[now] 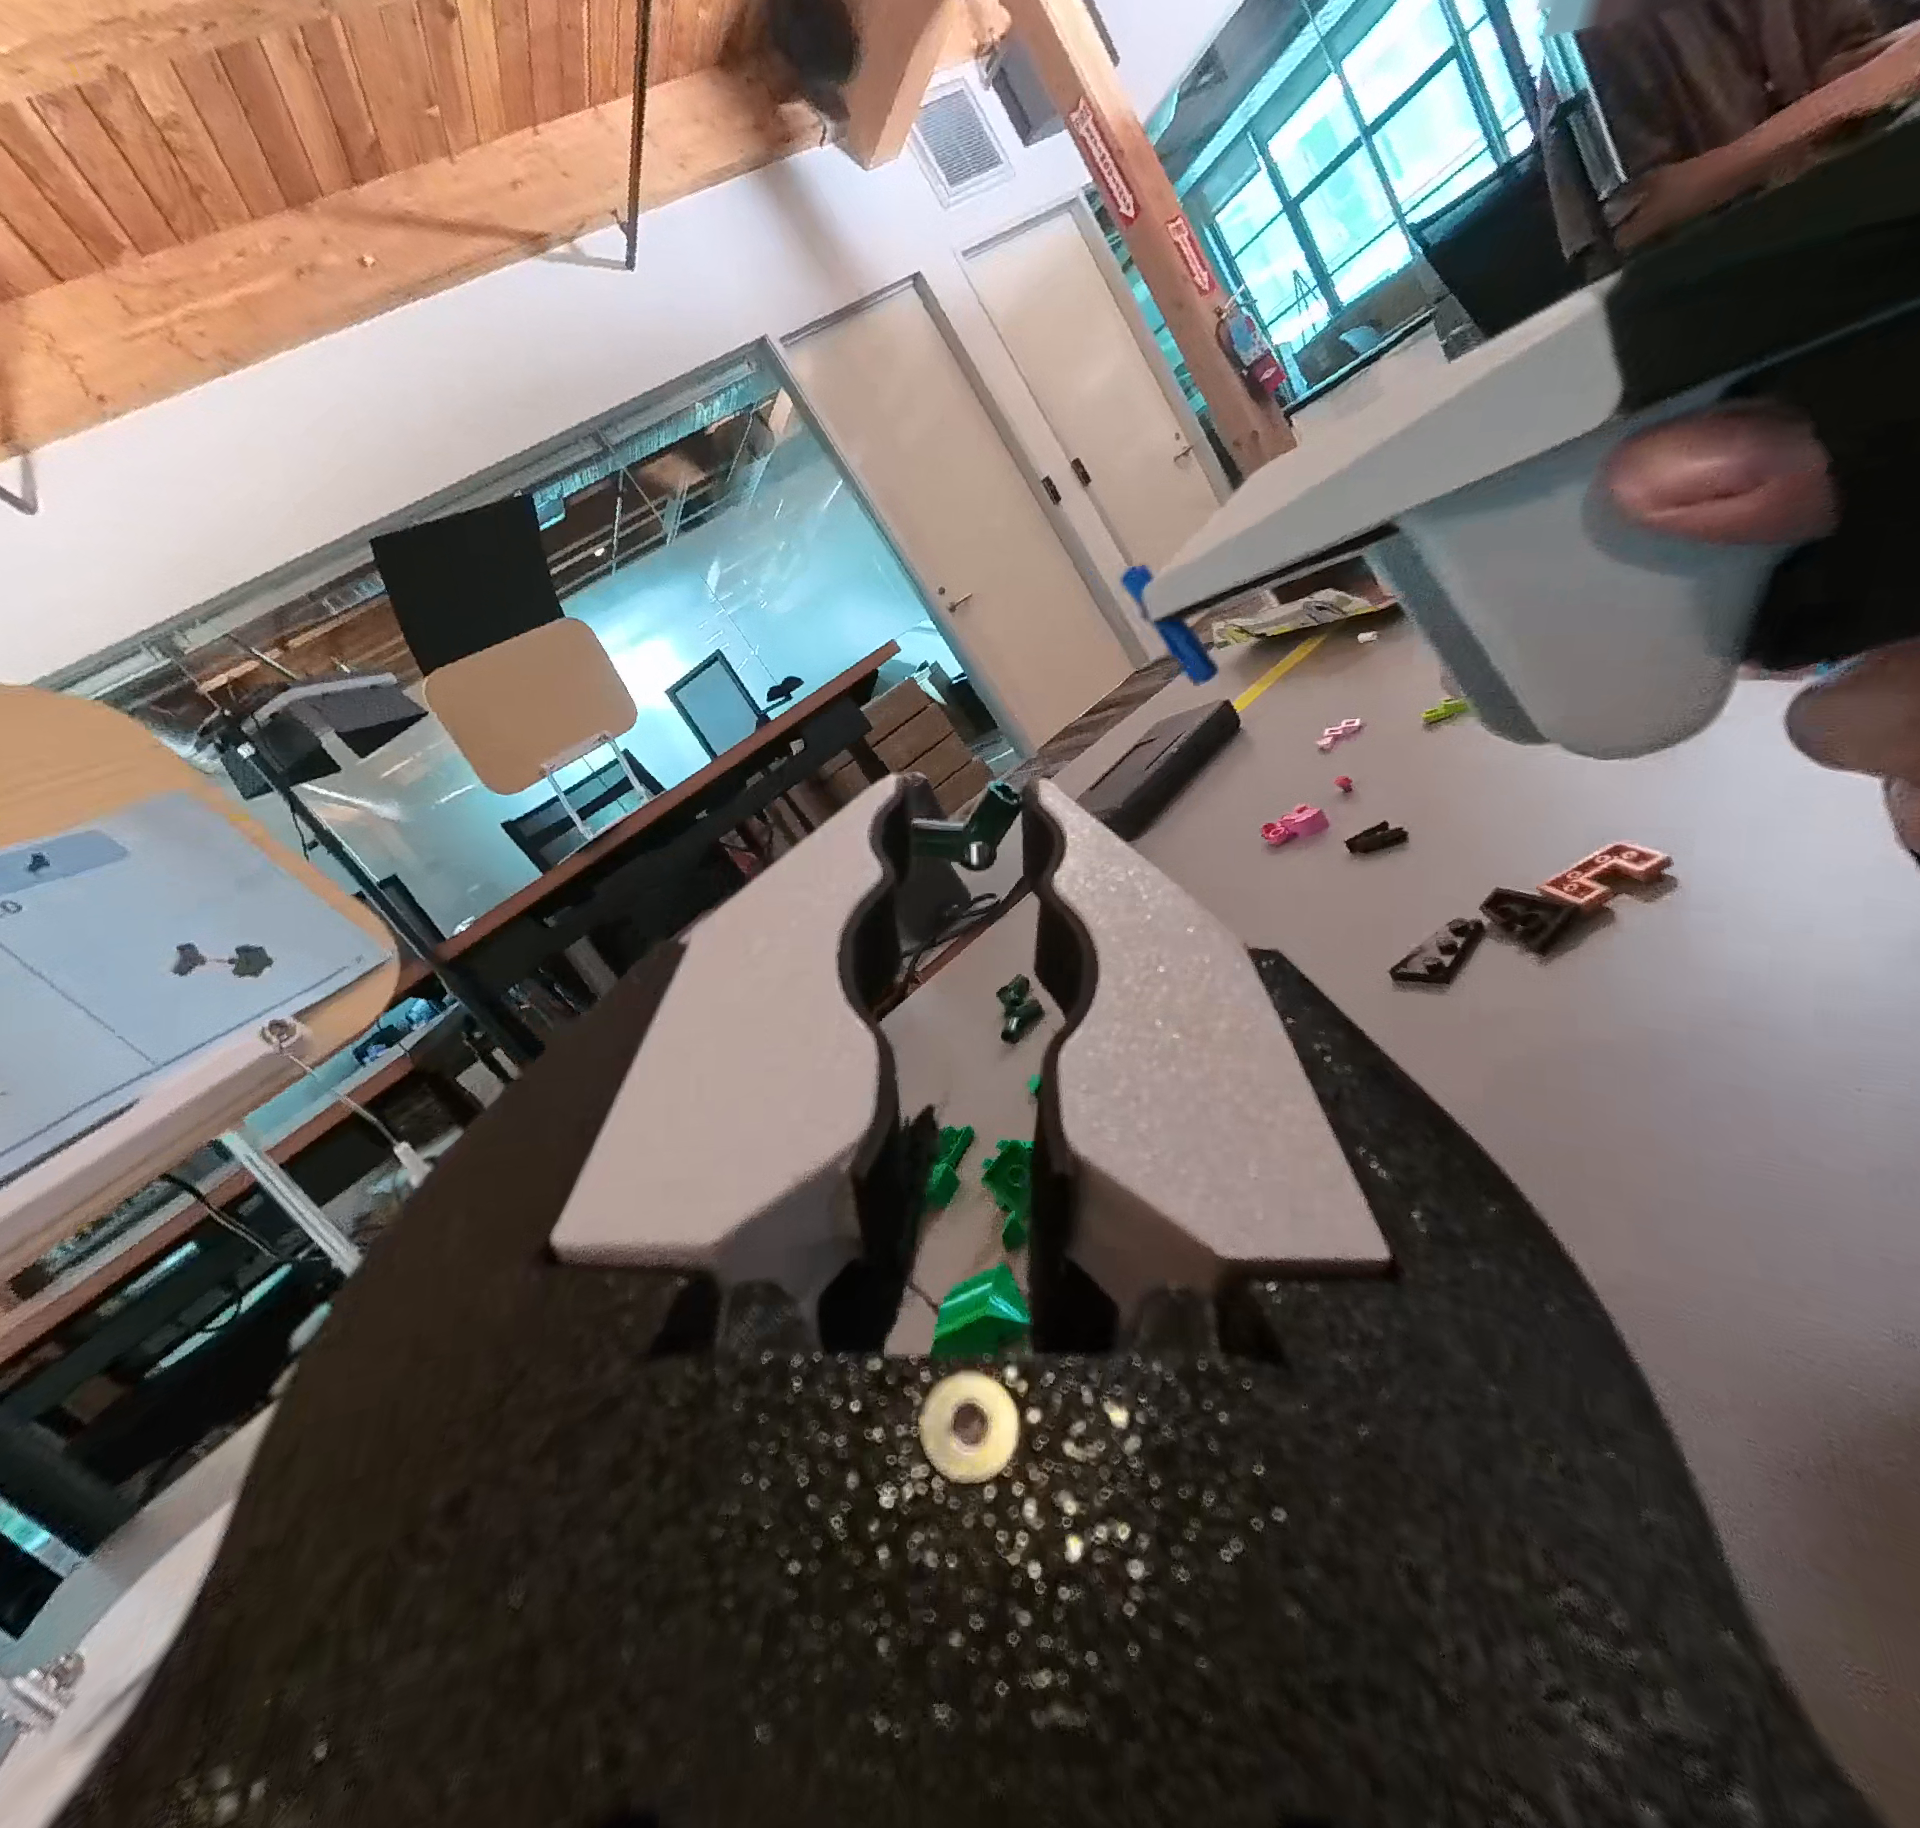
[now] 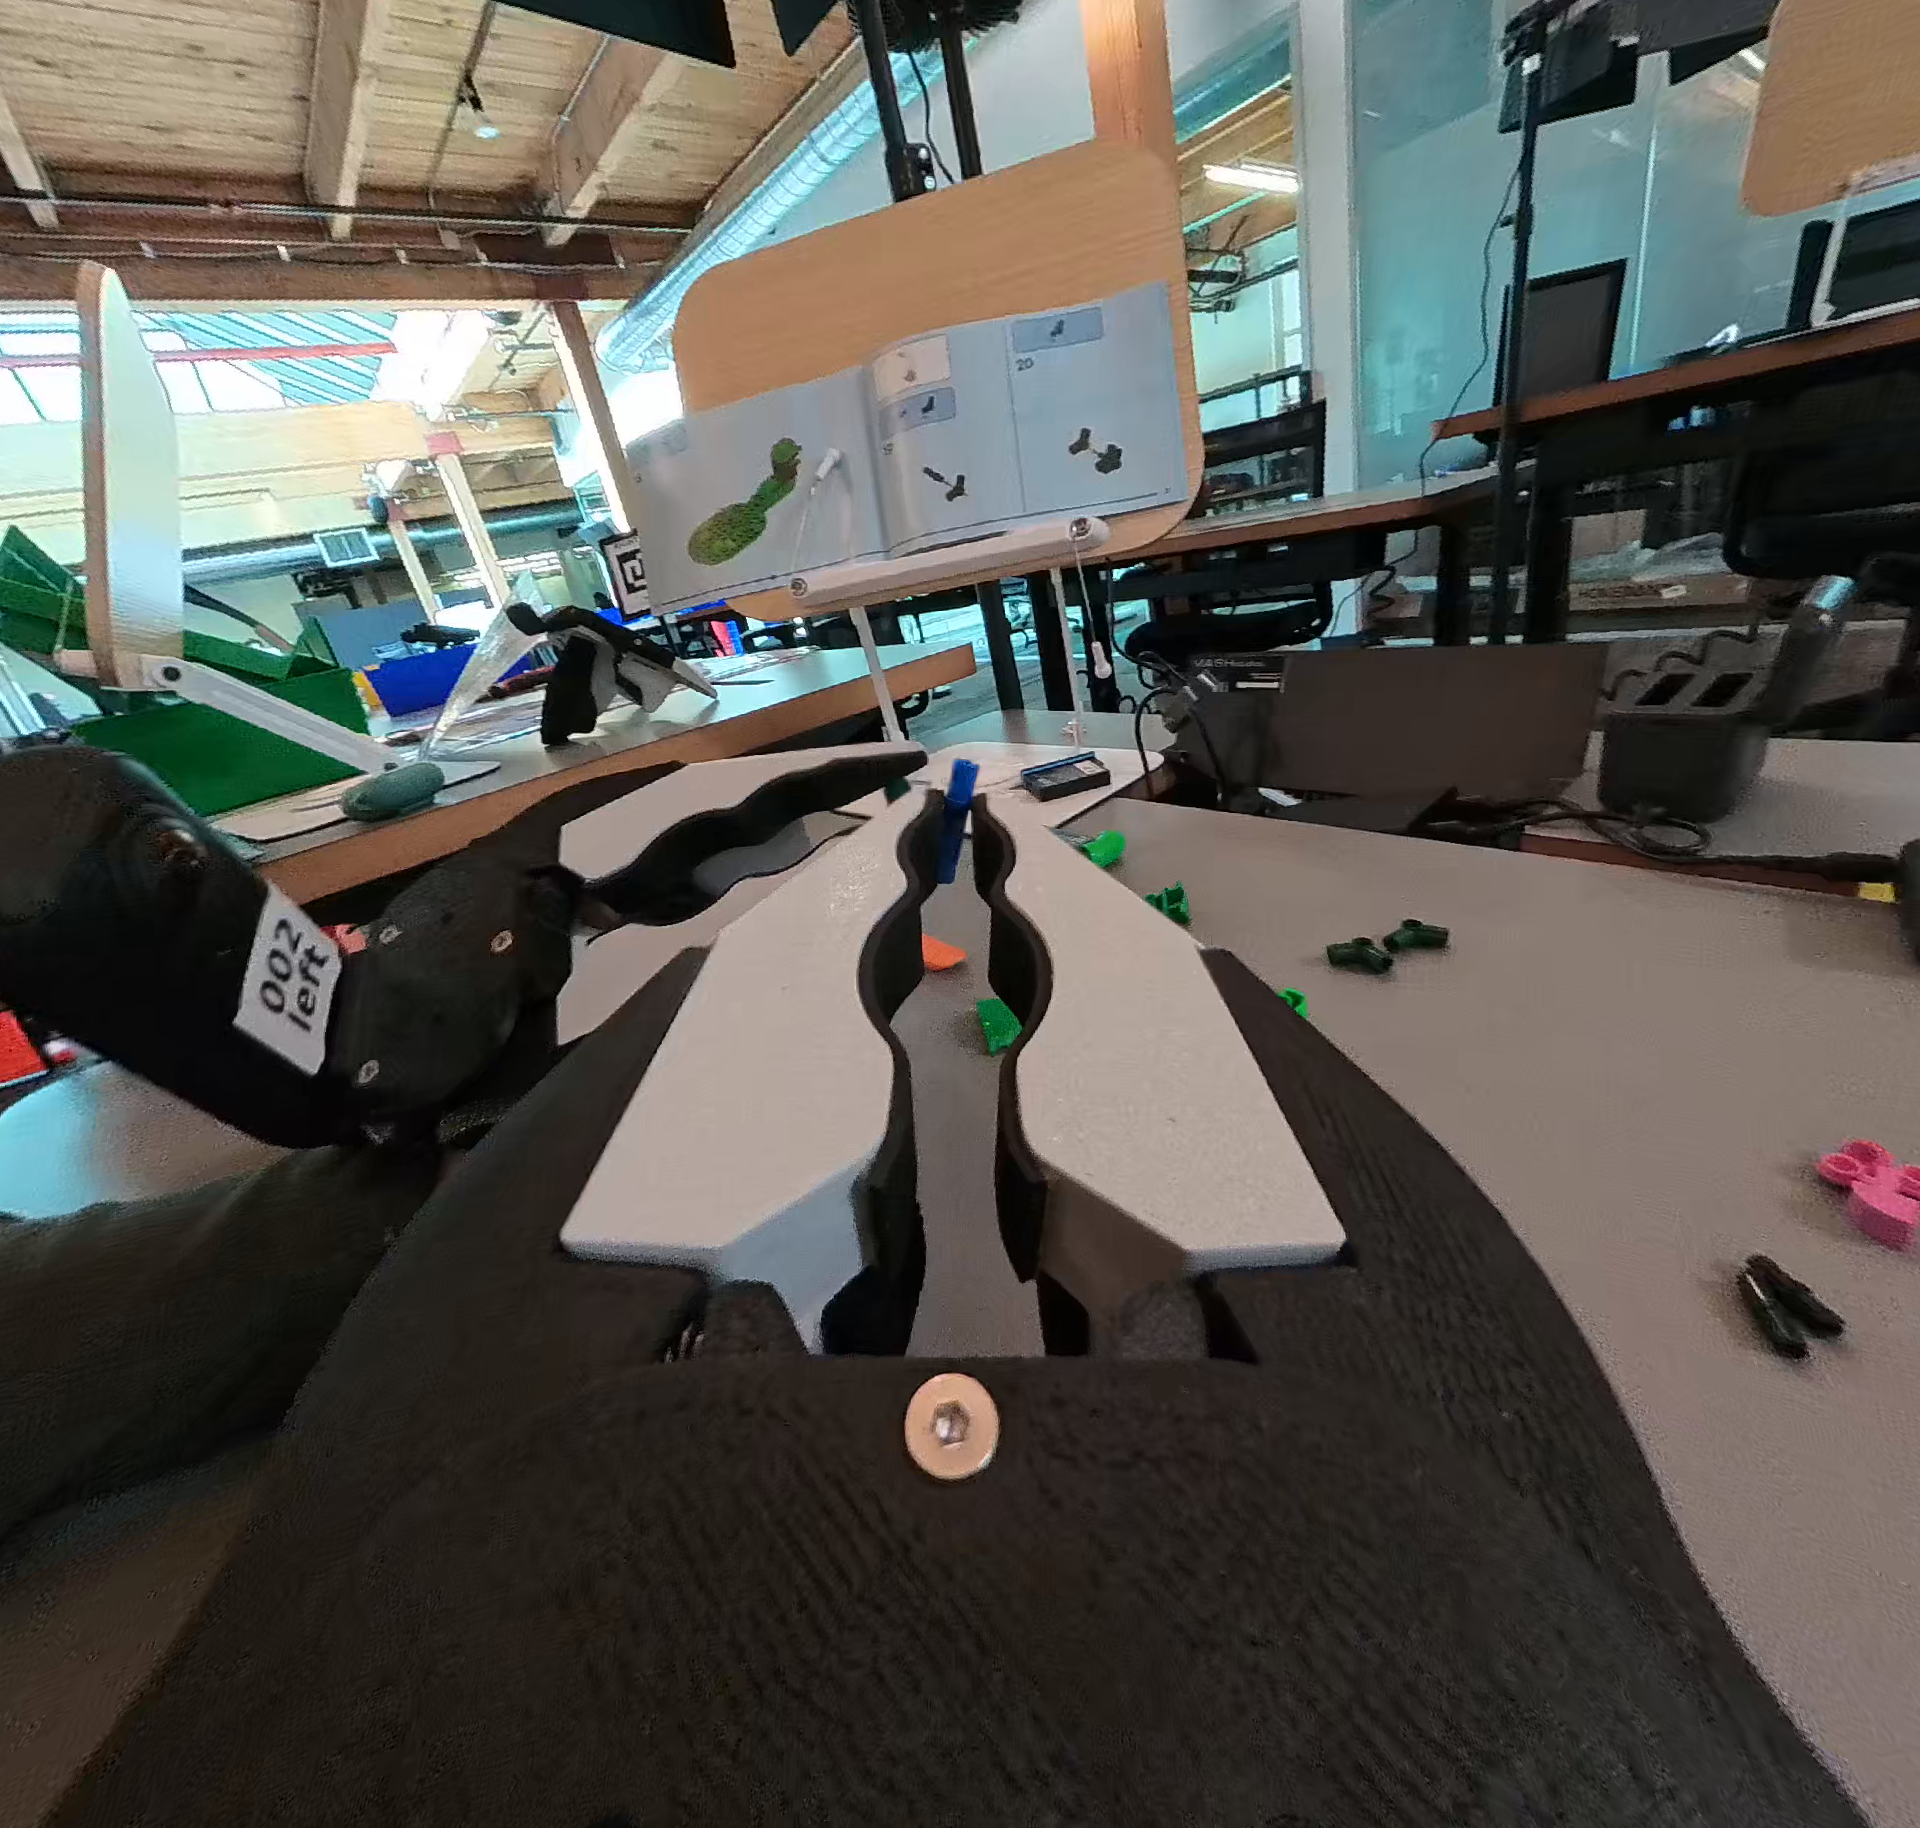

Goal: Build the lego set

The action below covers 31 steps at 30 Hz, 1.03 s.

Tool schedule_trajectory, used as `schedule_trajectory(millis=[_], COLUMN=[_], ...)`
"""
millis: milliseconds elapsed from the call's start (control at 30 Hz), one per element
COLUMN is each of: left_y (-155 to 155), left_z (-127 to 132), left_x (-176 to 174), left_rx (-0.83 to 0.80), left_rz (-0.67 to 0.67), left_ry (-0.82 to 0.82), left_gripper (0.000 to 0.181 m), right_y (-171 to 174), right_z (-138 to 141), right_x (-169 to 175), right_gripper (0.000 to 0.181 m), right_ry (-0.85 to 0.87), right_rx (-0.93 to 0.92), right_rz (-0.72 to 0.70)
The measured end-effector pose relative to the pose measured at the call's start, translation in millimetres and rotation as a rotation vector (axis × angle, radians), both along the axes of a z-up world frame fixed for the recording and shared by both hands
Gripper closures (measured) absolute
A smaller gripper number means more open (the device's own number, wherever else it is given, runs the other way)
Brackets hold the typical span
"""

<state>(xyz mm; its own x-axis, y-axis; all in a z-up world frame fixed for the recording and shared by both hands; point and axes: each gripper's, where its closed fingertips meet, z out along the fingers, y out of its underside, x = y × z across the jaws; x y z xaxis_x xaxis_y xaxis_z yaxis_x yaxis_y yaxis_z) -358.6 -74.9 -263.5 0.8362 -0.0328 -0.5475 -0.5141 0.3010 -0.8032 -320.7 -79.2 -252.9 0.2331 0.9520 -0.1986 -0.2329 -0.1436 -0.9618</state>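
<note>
My left gripper (image 1: 966, 804) is shut on a small dark green angled connector (image 1: 961, 831) at its tips, held up in the air. My right gripper (image 2: 951, 814) is shut on a blue pin (image 2: 956, 812) that stands upright between its tips. In the left wrist view the right gripper (image 1: 1155, 599) reaches in from the upper right with the blue pin (image 1: 1174, 625) at its tip. In the right wrist view the left gripper (image 2: 896, 766) comes in from the left, its tips just left of the blue pin. The two held parts are close but apart.
Loose pieces lie on the grey table (image 2: 1558, 1072): bright green ones (image 2: 997, 1025), two dark green connectors (image 2: 1387, 947), a pink piece (image 2: 1870, 1186), a black one (image 2: 1787, 1305). An open instruction booklet (image 2: 935, 438) stands on a wooden stand behind. A black box (image 2: 1434, 708) sits at the back right. There is about 4 centimeters between the tips of the two grippers. The pink piece (image 2: 1870, 1186) is about 20 centimeters from both grippers' fingertips. Seen from the left wrist view (image 1: 1286, 826) as well.
</note>
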Motion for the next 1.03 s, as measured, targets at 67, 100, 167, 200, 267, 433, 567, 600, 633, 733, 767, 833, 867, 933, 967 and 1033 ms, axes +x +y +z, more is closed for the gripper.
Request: schedule_trajectory(millis=[67, 100, 167, 200, 267, 433, 567, 600, 633, 733, 767, 833, 867, 933, 967, 1033], left_y=[0.4, 0.7, 1.4, 1.4, 0.6, -11.5, -17.3, -19.1, -21.8, -31.7, -35.4, -43.8, -48.4, -59.0, -63.3, -69.5], left_z=[-0.5, -1.2, -3.9, -5.2, -6.3, 3.1, 7.1, 8.0, 9.4, 20.6, 27.5, 44.2, 52.0, 66.5, 72.6, 79.5], left_x=[-1.9, -1.4, 3.2, 6.5, 13.1, 28.4, 34.2, 36.5, 39.9, 45.8, 43.7, 35.5, 31.9, 26.8, 23.8, 18.6], left_rx=[-0.009, -0.015, -0.035, -0.045, -0.053, -0.024, -0.032, -0.035, -0.041, -0.062, -0.058, -0.031, -0.018, 0.016, 0.037, 0.07], left_rz=[-0.004, -0.01, -0.035, -0.05, -0.076, -0.213, -0.324, -0.36, -0.41, -0.616, -0.69, -0.828, -0.898, -1.044, -1.111, -1.25], left_ry=[-0.02, -0.025, -0.025, -0.022, -0.013, -0.071, -0.154, -0.176, -0.206, -0.415, -0.516, -0.717, -0.805, -0.972, -1.066, -1.263], left_gripper=[0.163, 0.163, 0.163, 0.163, 0.163, 0.163, 0.163, 0.163, 0.163, 0.163, 0.163, 0.164, 0.163, 0.163, 0.163, 0.164], right_y=[-4.4, -7.4, -14.8, -19.4, -28.0, -26.5, -20.8, -20.4, -20.1, -22.7, -24.9, -30.8, -34.2, -42.0, -46.5, -55.6], right_z=[2.5, 5.0, 10.5, 13.5, 19.4, 27.1, 28.8, 28.4, 28.0, 31.5, 34.6, 42.9, 47.4, 57.0, 62.5, 74.1], right_x=[-1.0, -1.2, -1.6, -1.8, -1.7, 5.1, 9.1, 9.0, 8.9, 10.7, 12.3, 16.7, 18.8, 23.1, 25.6, 31.3], right_gripper=[0.179, 0.178, 0.178, 0.178, 0.178, 0.179, 0.178, 0.179, 0.179, 0.178, 0.178, 0.178, 0.178, 0.178, 0.178, 0.179], right_ry=[0.015, 0.029, 0.061, 0.081, 0.13, 0.243, 0.282, 0.283, 0.285, 0.316, 0.335, 0.377, 0.394, 0.421, 0.434, 0.459], right_rx=[0.008, 0.014, 0.024, 0.027, 0.009, -0.107, -0.17, -0.177, -0.182, -0.187, -0.184, -0.163, -0.144, -0.089, -0.057, 0.002], right_rz=[0.027, 0.047, 0.097, 0.131, 0.209, 0.313, 0.341, 0.345, 0.349, 0.377, 0.391, 0.415, 0.423, 0.425, 0.422, 0.417])
